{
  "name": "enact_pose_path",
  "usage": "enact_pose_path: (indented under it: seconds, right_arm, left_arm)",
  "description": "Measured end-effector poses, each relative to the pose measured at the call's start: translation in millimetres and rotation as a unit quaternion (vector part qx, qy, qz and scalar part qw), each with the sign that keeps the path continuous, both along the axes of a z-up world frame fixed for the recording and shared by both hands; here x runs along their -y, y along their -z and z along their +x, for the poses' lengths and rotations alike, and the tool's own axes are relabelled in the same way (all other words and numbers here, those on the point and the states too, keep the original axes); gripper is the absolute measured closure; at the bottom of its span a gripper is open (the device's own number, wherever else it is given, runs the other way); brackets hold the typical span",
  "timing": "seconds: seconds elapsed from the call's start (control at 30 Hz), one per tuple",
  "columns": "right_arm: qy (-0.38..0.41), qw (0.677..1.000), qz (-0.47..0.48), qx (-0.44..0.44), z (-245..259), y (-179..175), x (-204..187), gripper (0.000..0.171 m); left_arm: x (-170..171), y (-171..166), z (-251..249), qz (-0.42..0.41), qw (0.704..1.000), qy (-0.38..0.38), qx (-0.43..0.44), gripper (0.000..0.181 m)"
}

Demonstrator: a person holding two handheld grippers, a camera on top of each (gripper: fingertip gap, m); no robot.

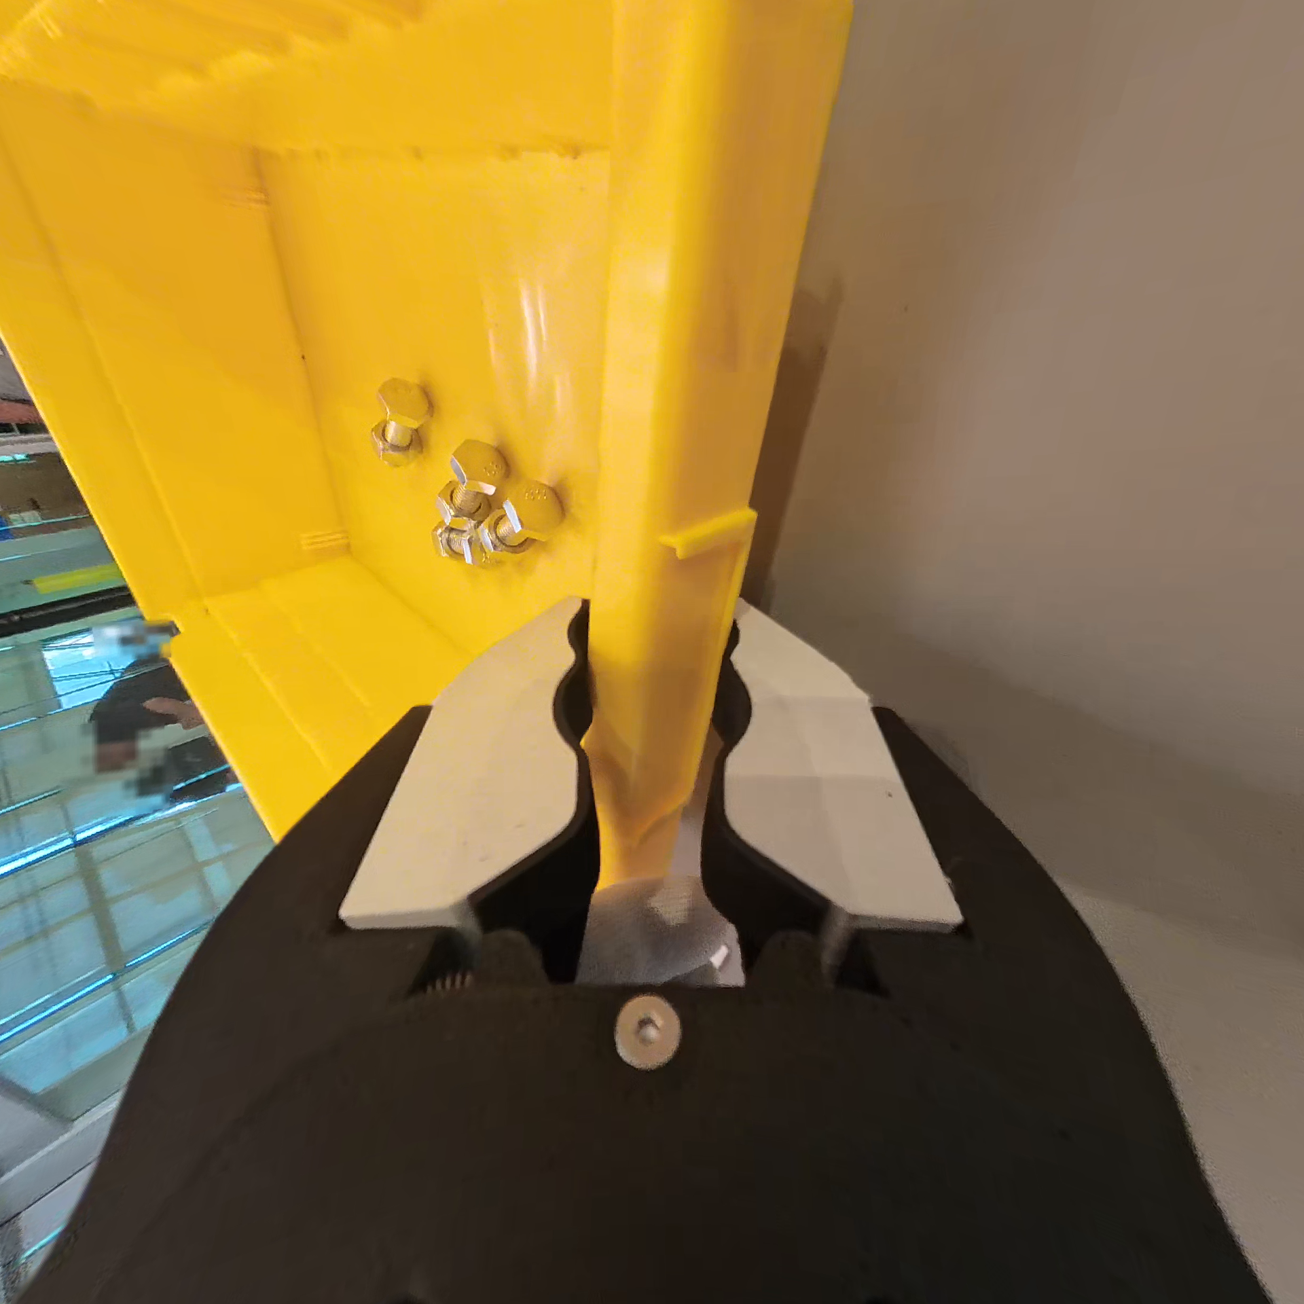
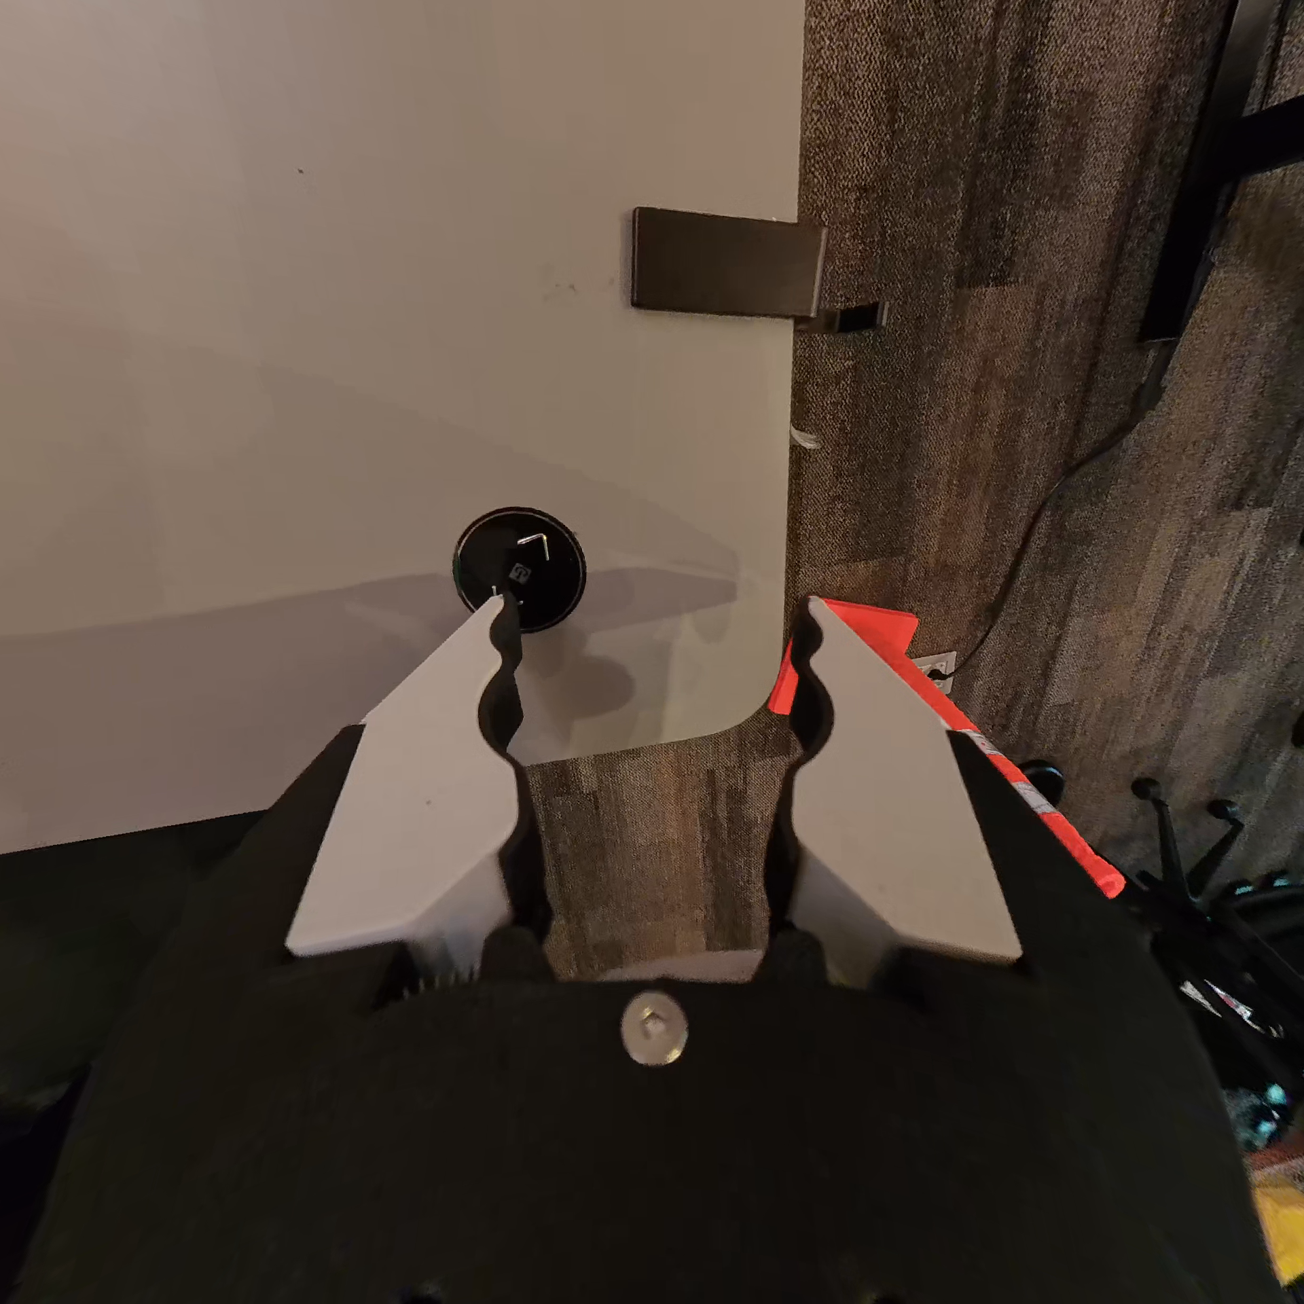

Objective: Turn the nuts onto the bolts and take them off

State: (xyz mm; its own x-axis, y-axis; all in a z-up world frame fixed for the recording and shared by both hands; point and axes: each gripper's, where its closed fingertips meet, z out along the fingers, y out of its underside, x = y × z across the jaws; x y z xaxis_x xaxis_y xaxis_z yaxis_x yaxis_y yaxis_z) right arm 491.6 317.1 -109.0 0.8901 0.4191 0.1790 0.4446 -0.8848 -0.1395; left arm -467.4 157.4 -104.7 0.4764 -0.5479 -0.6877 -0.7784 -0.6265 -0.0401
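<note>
In the left wrist view my left gripper (image 1: 660,621) is shut on the side wall of a yellow plastic bin (image 1: 670,353), which is lifted and tipped so its inside faces the camera. Several silver bolts with nuts threaded on them (image 1: 487,508) lie in a cluster on the bin's floor, with one more bolt and nut (image 1: 401,423) a little to the left. In the right wrist view my right gripper (image 2: 656,614) is open and empty, hovering over the corner of the white table (image 2: 317,353).
A round black cable grommet (image 2: 522,568) sits in the table by my right gripper's left finger. A dark flat bracket (image 2: 727,261) lies at the table's edge. An orange-red object (image 2: 882,635) and chair legs (image 2: 1199,868) are on the carpet. A person (image 1: 141,713) shows far left. There is about 95 centimetres between the tips of the two grippers.
</note>
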Motion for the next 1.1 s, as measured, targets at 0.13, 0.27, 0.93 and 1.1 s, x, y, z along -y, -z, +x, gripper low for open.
enact_pose_path:
  seconds: [0.13,0.27,0.93,1.1]
  right_arm:
    - [0.004,1.0,0.01,-0.01,1,-5,1,0.095]
    - [0.004,1.0,0.016,-0.013,0,-10,1,0.096]
    - [-0.003,1.0,0.015,-0.011,-2,-35,2,0.099]
    - [-0.005,1.0,0.016,-0.008,-3,-42,2,0.1]
  left_arm:
    - [11,-19,-6,0.036,0.999,-0.039,0.008,0.133]
    - [35,-58,7,0.091,0.99,-0.109,0.004,0.111]
    - [82,-56,218,0.057,0.948,-0.121,0.287,0.062]
    - [79,-86,241,0.085,0.925,-0.103,0.355,0.059]
